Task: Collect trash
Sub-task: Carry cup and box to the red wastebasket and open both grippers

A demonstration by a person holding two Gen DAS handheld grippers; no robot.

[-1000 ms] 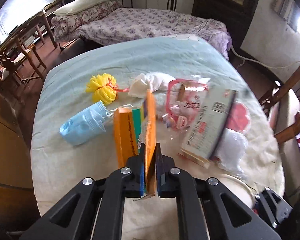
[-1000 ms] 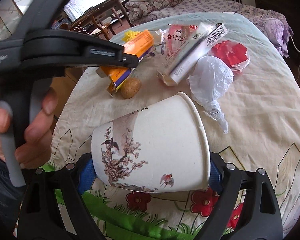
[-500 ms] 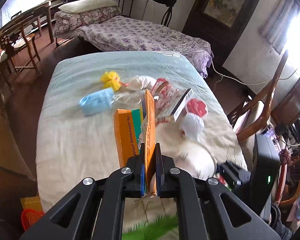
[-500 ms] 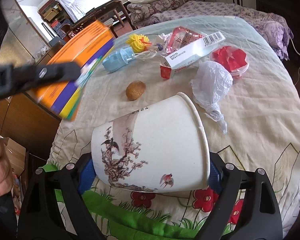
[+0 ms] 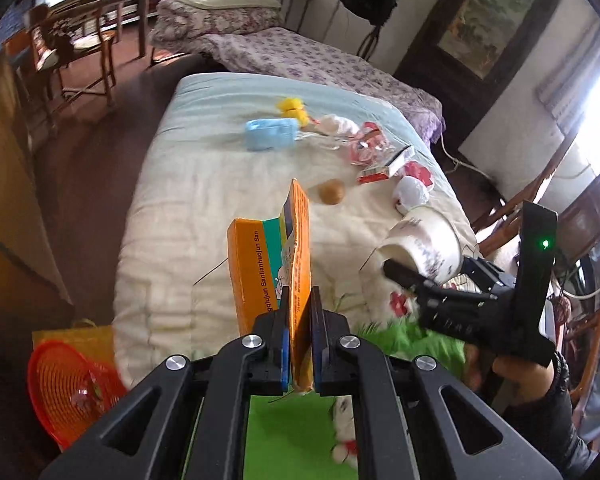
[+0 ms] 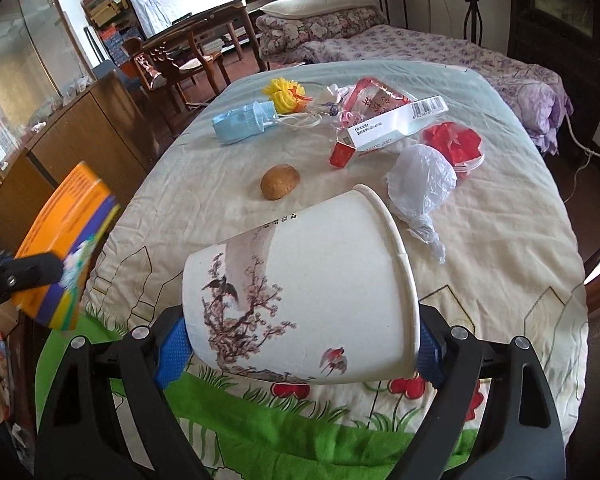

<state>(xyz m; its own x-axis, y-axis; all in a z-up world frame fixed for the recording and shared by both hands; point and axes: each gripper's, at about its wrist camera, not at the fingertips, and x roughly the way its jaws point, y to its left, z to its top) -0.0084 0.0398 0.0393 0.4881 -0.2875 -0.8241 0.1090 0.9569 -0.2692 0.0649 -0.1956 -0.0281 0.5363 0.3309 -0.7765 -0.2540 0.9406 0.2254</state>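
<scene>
Left hand-held gripper (image 5: 300, 336) clamps the orange box (image 5: 274, 264). Right hand-held gripper (image 6: 300, 350) grips the paper cup (image 6: 300, 292), tipped sideways above the bed's (image 6: 520, 220) near edge.

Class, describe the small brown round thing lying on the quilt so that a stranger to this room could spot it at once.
Start at the quilt-covered table in the middle of the room. Near its centre, between the blue face mask and the crumpled white plastic bag, lies the brown lump, touching neither. It is the only plain brown, rounded thing; its neighbours are bright, printed or white.
</scene>
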